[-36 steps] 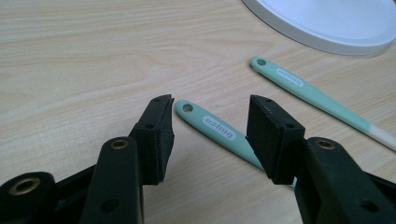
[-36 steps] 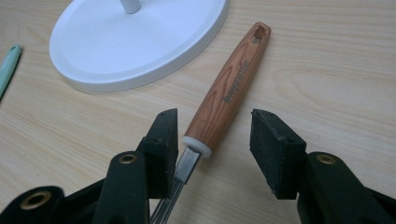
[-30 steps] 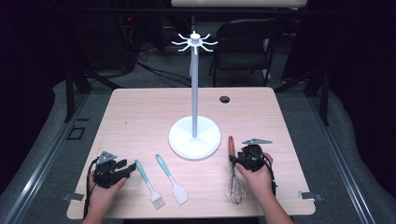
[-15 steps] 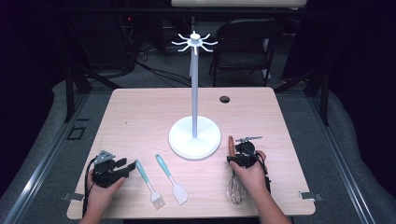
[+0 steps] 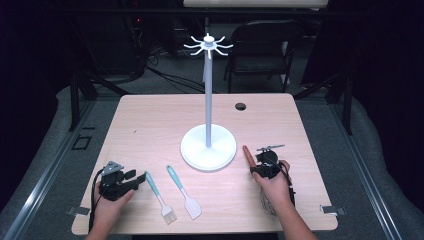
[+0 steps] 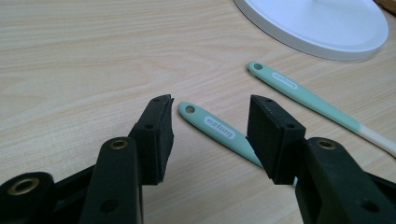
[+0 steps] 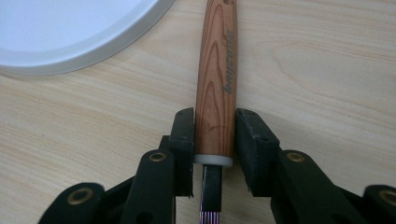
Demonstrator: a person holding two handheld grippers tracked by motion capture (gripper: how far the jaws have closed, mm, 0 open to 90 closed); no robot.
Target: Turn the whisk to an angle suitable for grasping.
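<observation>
A whisk lies at the table's right with its wooden handle (image 5: 247, 153) (image 7: 217, 70) pointing away from me. My right gripper (image 5: 257, 166) (image 7: 215, 116) is shut on the lower end of that handle, one jaw pressed against each side. At the left, my left gripper (image 5: 135, 178) (image 6: 210, 112) stands open, low over the table. The tip of a mint-handled brush (image 5: 159, 196) (image 6: 217, 127) lies between its jaws, untouched. A mint-handled spatula (image 5: 182, 191) (image 6: 299, 91) lies just right of the brush.
A tall white stand (image 5: 208, 100) with hooks on top rises from a round base (image 5: 208, 147) (image 6: 317, 23) (image 7: 70, 28) in the table's middle. A cable hole (image 5: 240, 106) sits at the far right. A chair (image 5: 265, 45) stands behind the table.
My right gripper has shifted a little forward and to the left over the whisk handle. The left gripper and the utensils have stayed in place.
</observation>
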